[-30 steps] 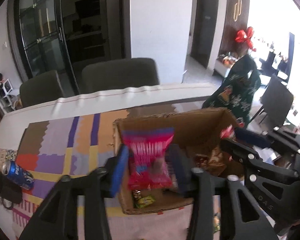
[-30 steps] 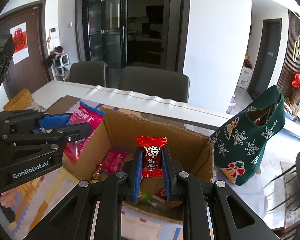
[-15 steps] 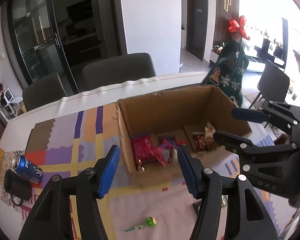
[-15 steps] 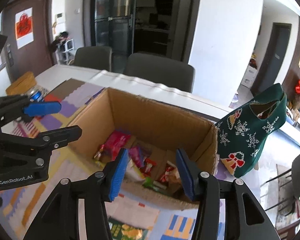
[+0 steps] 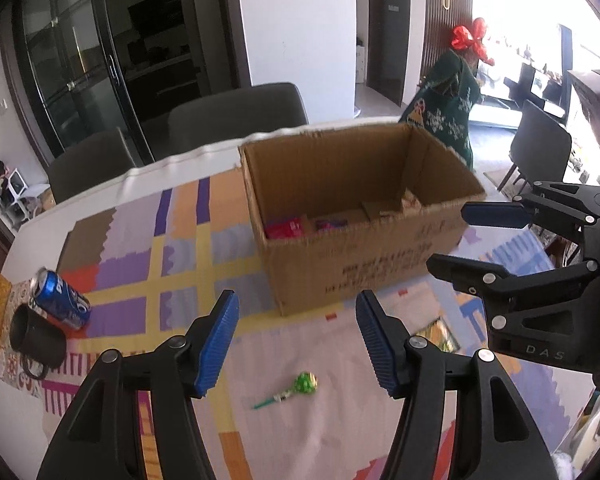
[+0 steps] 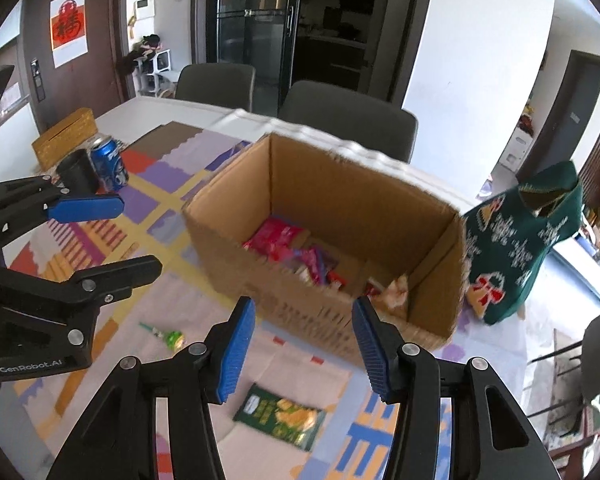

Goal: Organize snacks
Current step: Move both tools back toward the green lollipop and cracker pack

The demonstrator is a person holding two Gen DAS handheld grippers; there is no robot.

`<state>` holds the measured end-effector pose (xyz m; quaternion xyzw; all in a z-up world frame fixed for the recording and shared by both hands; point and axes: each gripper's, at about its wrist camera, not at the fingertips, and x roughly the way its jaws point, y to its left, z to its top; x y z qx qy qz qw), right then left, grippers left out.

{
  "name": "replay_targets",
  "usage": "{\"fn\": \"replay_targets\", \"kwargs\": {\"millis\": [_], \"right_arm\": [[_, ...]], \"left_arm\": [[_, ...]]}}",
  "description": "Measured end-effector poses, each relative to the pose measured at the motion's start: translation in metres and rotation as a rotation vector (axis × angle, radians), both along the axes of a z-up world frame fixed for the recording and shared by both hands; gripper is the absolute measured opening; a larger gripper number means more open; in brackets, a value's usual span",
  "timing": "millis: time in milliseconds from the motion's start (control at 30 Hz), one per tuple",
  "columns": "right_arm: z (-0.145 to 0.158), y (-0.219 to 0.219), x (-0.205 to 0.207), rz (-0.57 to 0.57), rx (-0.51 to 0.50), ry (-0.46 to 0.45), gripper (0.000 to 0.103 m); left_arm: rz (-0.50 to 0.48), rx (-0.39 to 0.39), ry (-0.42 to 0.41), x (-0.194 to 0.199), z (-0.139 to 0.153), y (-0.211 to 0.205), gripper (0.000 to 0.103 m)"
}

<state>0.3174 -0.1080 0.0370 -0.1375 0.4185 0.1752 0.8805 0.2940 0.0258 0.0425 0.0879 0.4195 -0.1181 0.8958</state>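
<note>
Patterned cloth covers the desk, where the cardboard box already holds several snacks. Both hand-held grippers, left and right, hover open and empty. Left outside: a green lollipop and a green snack packet near the box.

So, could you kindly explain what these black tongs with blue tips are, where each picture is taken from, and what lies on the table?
They are hand-held tongs, one per hand, each carrying a camera that looks along its fingers. Both the left tongs and the right tongs are open and hold nothing. On the patterned tablecloth stands a cardboard box with snack packets inside. A green lollipop and a green snack bag lie outside it. A blue soda can and a black mug sit to the side.
</note>
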Motion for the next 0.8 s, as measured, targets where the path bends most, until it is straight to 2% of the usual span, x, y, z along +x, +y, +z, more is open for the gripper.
{"fn": "replay_targets", "kwargs": {"millis": [233, 333, 433, 567, 800], "right_arm": [[-0.027, 0.003, -0.019, -0.025, 0.002, 0.071, 0.055], [-0.039, 0.001, -0.024, -0.060, 0.031, 0.102, 0.064], [-0.051, -0.003, -0.029, -0.100, 0.051, 0.111, 0.067], [-0.063, -0.007, -0.033, -0.156, 0.069, 0.114, 0.076], [-0.090, -0.012, -0.039, -0.223, 0.058, 0.148, 0.077]], "left_arm": [[-0.008, -0.025, 0.050, -0.015, -0.028, 0.006, 0.060], [-0.010, -0.031, 0.067, -0.019, -0.040, 0.009, 0.060], [-0.014, -0.029, 0.083, -0.022, -0.049, 0.010, 0.060], [-0.018, -0.015, 0.109, -0.023, -0.064, 0.011, 0.060], [-0.044, 0.005, 0.163, -0.022, -0.091, 0.009, 0.060]]}}
